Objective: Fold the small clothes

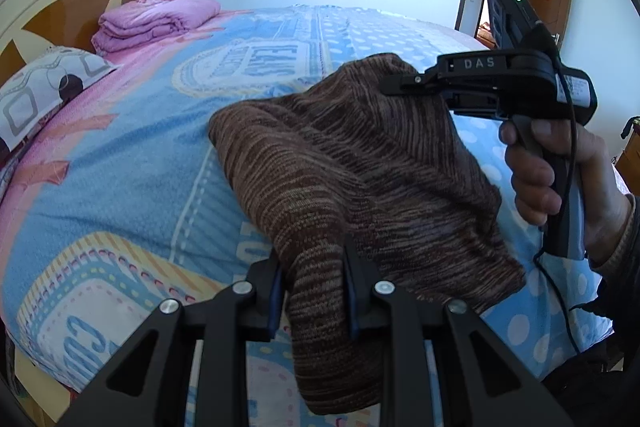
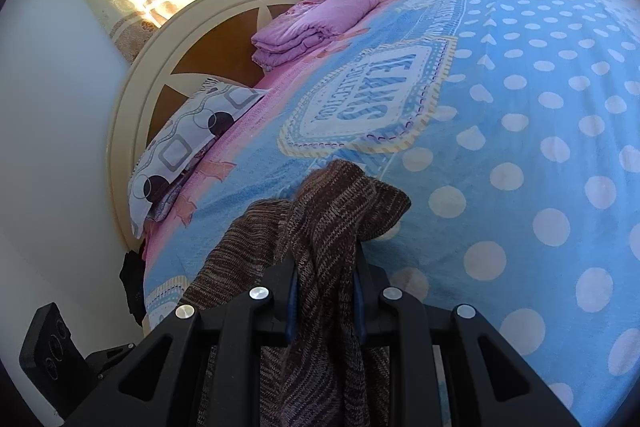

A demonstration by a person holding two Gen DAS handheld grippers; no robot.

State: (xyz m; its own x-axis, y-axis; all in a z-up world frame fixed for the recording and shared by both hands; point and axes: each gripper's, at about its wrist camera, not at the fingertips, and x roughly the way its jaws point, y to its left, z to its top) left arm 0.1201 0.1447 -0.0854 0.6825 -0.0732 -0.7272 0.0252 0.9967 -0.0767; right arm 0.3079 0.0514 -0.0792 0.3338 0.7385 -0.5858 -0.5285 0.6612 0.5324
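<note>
Gripping one bunched edge of a brown and tan striped knitted garment (image 1: 352,179), the black left gripper (image 1: 314,291) is keeping its jaws narrow, blue pads pressing the fabric from both sides. The black right gripper (image 2: 326,291) is likewise pinching a gathered fold of the same garment (image 2: 332,227) between narrowly set jaws. The knit is draping between the two tools and lying partly on a blue, pink and white polka-dot blanket (image 1: 132,163) near the bed's near edge. A person's hand (image 1: 560,167) is wrapping around the right gripper's handle. Toward the headboard end, a folded purple quilt (image 1: 156,19) and a grey-patterned pillow (image 1: 44,91) are resting; a cream and brown arched headboard (image 2: 160,67) is standing behind them.
</note>
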